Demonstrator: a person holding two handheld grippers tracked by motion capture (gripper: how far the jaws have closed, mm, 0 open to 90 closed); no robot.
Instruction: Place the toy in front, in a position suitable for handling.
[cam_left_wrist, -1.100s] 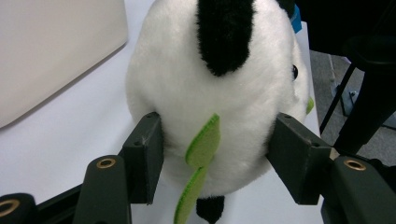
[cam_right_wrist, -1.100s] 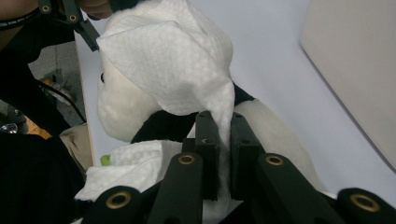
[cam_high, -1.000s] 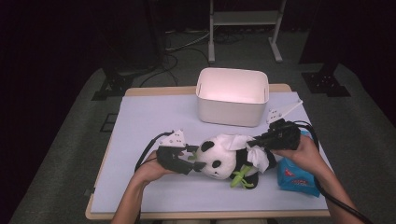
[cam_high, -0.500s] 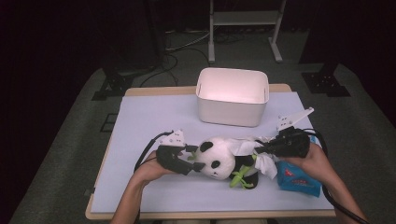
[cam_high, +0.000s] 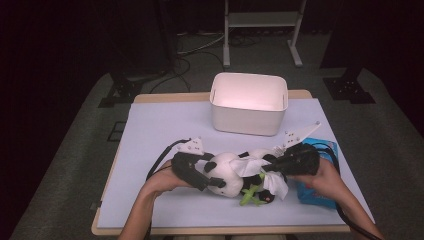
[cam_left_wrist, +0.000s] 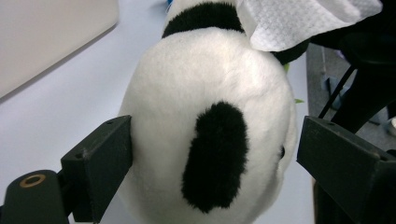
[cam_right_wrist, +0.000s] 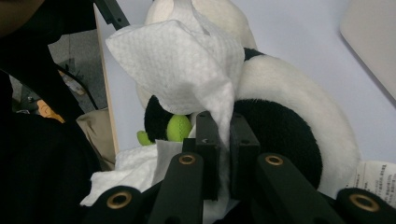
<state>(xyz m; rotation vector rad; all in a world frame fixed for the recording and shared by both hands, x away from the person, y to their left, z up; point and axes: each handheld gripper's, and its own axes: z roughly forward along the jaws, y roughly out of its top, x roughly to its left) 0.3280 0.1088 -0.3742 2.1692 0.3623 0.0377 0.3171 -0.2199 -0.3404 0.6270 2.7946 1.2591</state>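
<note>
Small print on white packet at edge, not legible

The high view is bright at its middle and very dark around it: light falls from above onto the table, while the floor and the room behind sink into near black. The white bin glows slightly pink inside, close to overexposed. Shadows under the hands are soft and short. The picture is a little soft and grainy. In the left gripper view the toy panda is evenly lit and fairly sharp, its white fur almost glaring. In the right gripper view the paper towel is crisp, while the left side lies in deep shadow.
</note>
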